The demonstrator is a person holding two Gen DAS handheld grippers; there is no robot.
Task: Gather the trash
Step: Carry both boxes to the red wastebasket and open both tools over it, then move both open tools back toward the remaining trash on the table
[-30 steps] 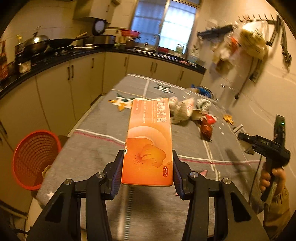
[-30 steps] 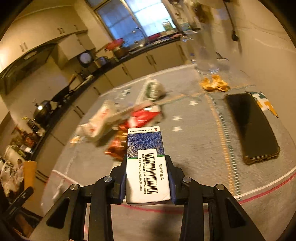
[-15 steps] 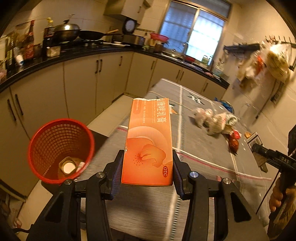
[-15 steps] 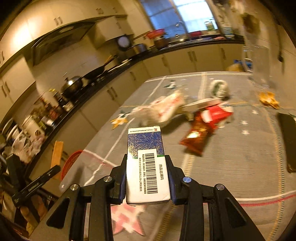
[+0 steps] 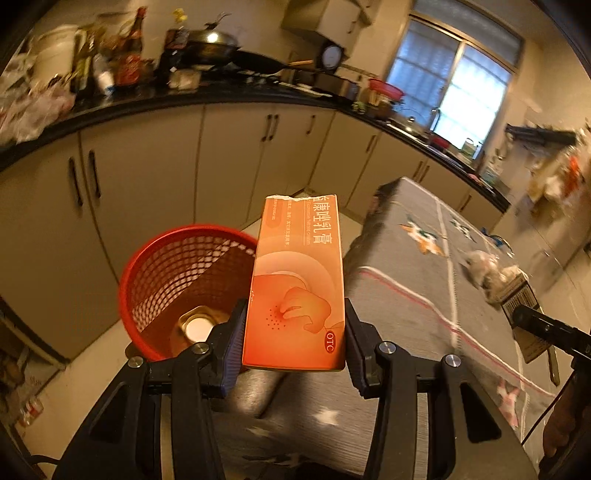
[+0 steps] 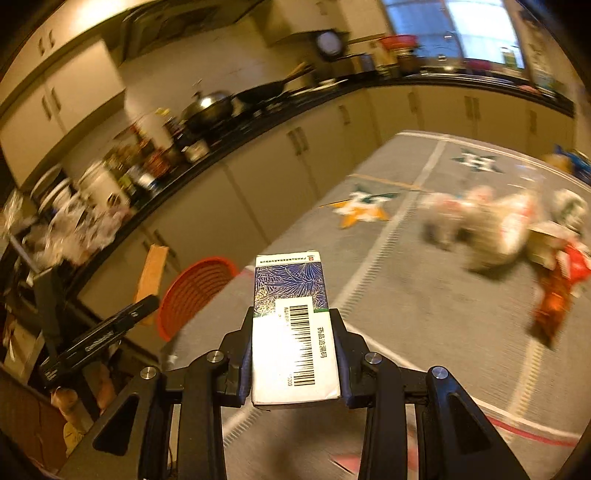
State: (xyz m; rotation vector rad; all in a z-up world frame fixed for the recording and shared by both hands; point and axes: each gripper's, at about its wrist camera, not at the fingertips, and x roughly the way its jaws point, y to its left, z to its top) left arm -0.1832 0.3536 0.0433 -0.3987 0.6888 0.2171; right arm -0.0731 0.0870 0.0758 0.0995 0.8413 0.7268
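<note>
The place is a home kitchen. A black countertop (image 5: 236, 94) runs along the walls above cream base cabinets (image 5: 147, 177) with dark bar handles. On the countertop stand a wok (image 5: 212, 42), a frying pan (image 5: 258, 62), sauce bottles (image 5: 135, 33) and a round dial scale (image 5: 330, 57). A window (image 5: 458, 85) sits above the countertop's far end. Near the cabinets stands a table under a grey star-patterned cloth (image 6: 406, 295).
</note>
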